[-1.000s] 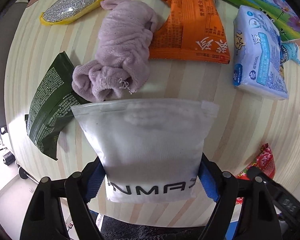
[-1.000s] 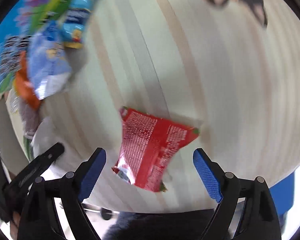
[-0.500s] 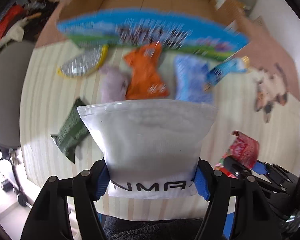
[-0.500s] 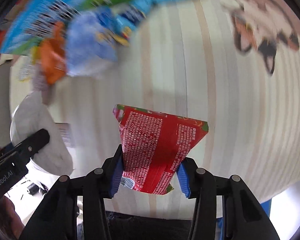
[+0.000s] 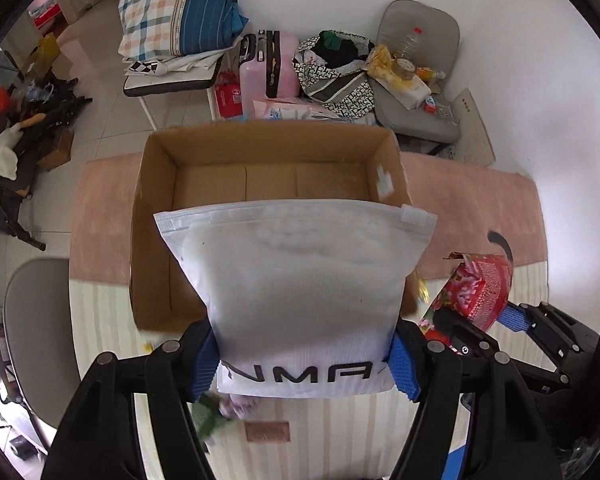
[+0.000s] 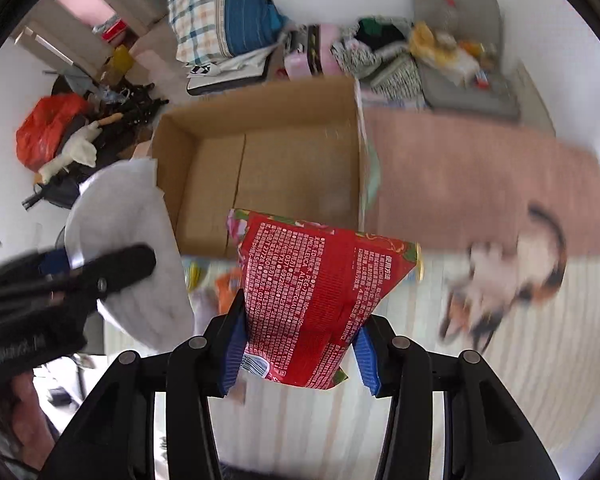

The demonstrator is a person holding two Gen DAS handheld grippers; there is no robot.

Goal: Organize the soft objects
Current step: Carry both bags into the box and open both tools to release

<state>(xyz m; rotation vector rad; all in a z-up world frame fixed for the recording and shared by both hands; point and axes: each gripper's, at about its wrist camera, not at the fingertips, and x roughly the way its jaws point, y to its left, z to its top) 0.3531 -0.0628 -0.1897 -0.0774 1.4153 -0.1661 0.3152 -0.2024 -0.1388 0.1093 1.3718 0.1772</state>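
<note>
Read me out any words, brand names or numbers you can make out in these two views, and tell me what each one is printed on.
"NMA", with the letters on either side hidden by the fingers: white zip pouch held in the left gripper.
Dense white print and a barcode label, too small to read: red snack packet held in the right gripper.
White lettering, blurred beyond reading: body of the left gripper, seen in the right wrist view.

box (image 5: 152, 240) behind held pouch (image 5: 300, 280)

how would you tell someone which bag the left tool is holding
Find the open cardboard box at the table's far edge. Just in front of it the left tool grips a white zip-top pouch. Unlike the red printed packet beside it, it is plain white with black lettering.
</note>
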